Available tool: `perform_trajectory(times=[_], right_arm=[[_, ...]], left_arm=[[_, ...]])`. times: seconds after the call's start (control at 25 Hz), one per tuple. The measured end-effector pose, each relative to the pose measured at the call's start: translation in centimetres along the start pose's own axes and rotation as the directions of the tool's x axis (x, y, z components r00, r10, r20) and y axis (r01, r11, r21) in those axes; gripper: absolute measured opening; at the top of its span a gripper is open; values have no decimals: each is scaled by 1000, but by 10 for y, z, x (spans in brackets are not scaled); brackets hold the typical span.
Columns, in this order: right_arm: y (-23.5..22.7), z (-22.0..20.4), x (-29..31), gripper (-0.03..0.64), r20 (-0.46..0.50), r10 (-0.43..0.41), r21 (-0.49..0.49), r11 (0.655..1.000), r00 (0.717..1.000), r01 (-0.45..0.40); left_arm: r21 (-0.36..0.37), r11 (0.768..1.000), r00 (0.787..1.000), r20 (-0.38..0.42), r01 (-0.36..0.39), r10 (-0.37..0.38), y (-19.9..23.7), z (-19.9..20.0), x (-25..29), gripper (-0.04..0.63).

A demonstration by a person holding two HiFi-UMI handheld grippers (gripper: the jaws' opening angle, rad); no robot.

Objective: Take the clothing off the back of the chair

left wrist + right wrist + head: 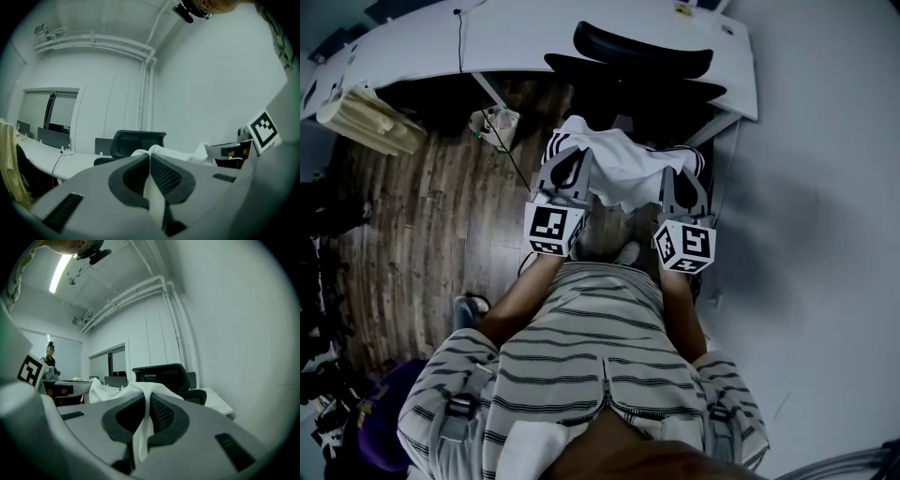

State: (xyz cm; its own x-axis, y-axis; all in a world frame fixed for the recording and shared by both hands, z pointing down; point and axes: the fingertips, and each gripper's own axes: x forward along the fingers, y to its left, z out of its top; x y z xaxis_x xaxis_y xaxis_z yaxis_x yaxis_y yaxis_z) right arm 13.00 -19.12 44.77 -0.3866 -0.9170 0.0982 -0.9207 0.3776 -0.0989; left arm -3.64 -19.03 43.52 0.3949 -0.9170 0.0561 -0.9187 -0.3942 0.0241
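Note:
A white garment (623, 169) hangs stretched between my two grippers, lifted in front of the black office chair (642, 58) at the desk. My left gripper (570, 173) is shut on the garment's left edge; white cloth (152, 187) is pinched between its pads. My right gripper (682, 184) is shut on the right edge, with cloth (142, 425) trapped between its pads. In both gripper views the chair's headrest (138, 140) (161, 376) stands beyond the cloth, bare of it. Both grippers point about level toward the chair.
A white desk (534, 37) runs across the back, with a cable (502, 141) trailing to the wooden floor. A pale yellow cloth (366, 117) hangs at the desk's left end. A grey wall (825, 187) is close on the right. A person (49, 357) stands far off.

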Motion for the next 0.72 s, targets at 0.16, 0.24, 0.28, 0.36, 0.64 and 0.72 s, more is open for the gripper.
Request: perform_trajectory(times=[0.16, 0.24, 0.28, 0.36, 0.64, 0.72], right_arm=[[3, -6, -1, 30, -4, 3, -9, 1000, 1000, -3], [3, -9, -3, 29, -12, -1, -6, 1000, 1000, 1], [3, -10, -3, 29, -14, -3, -4, 1000, 1000, 3], [3, -12, -4, 30, -17, -6, 1, 1000, 1000, 6], [-2, -18, -6, 30, -27, -22, 14, 1000, 999, 23], [-3, -20, -7, 30, -30, -26, 13, 1000, 999, 27]], left_arm=[[6, 1000, 1000, -1, 1, -1, -1, -5, -1, 29], [5, 1000, 1000, -3, 0, 0, -2, -7, -1, 29], [3, 1000, 1000, -4, 0, 0, -2, -8, -2, 29], [0, 1000, 1000, -7, -1, 1, -3, -9, -2, 29], [7, 1000, 1000, -16, 2, -2, -5, -14, -2, 29], [6, 1000, 1000, -21, 2, -2, -6, -16, -2, 29]])
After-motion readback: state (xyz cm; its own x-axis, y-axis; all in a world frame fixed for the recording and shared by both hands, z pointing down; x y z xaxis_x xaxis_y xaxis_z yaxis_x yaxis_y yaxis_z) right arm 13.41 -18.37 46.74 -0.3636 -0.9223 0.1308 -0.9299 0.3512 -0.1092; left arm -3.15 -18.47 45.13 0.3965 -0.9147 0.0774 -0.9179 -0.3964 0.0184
